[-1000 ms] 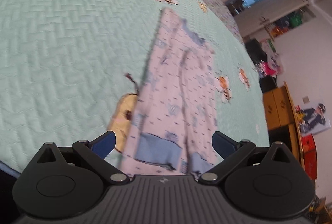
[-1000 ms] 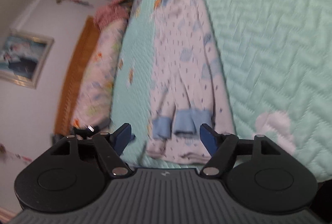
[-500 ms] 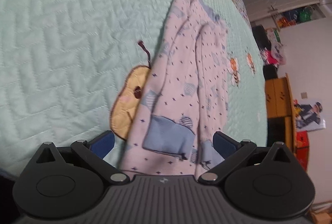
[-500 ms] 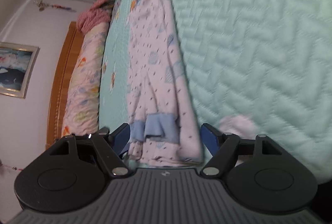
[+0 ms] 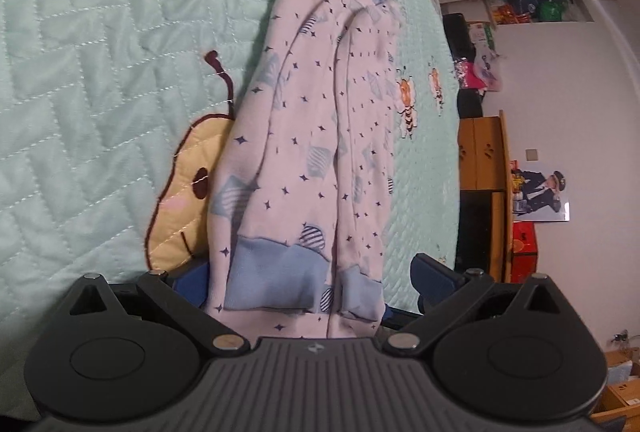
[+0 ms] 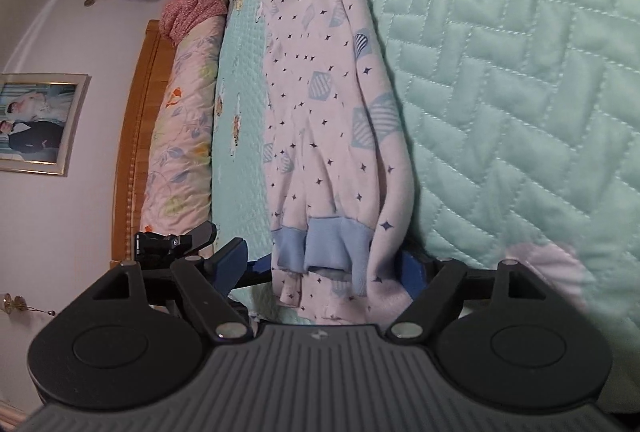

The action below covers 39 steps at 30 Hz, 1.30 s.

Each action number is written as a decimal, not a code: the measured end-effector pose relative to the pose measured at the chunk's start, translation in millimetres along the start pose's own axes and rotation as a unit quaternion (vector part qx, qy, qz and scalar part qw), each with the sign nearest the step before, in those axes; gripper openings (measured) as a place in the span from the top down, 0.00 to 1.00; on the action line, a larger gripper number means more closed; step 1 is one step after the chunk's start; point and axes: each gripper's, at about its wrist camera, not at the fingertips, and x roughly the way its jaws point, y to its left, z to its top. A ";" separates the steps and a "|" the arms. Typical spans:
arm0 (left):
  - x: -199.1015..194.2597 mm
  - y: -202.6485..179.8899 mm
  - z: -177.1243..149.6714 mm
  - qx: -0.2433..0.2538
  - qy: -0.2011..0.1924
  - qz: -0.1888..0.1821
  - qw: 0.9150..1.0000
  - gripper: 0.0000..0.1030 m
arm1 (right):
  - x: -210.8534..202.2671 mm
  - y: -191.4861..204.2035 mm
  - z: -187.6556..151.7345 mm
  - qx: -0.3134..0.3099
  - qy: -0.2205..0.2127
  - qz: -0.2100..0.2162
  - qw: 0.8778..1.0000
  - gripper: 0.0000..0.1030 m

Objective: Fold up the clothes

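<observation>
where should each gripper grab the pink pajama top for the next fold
Grip the near hem of the pajama top, one corner each, beside the blue cuffs. It lies flat and long on the quilt, so slide in low from the near end. Left gripper and right gripper already straddle it, open.

The left gripper point(image 5: 310, 280) is wide open; the pink pajama top point(image 5: 320, 135) lies between its fingers on the green quilt point(image 5: 100, 51).

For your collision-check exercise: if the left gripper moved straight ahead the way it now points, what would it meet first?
Most likely the pyjama top: its blue cuffs already lie between the open left gripper. Behind it lies the green quilt.
</observation>
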 end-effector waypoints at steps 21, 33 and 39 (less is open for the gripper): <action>6.6 -16.1 -13.2 0.082 -0.022 0.115 0.990 0.86 | -1.4 -9.8 -7.0 -0.059 -0.004 -0.026 0.998 0.84; -3.7 -26.2 -30.2 0.072 -0.069 0.078 0.992 0.88 | -16.6 0.6 -9.4 -0.071 -0.015 0.022 0.997 0.85; -6.1 -25.3 -36.3 0.069 -0.075 0.082 0.991 0.87 | -18.1 -4.5 -14.7 -0.076 -0.011 -0.001 0.997 0.85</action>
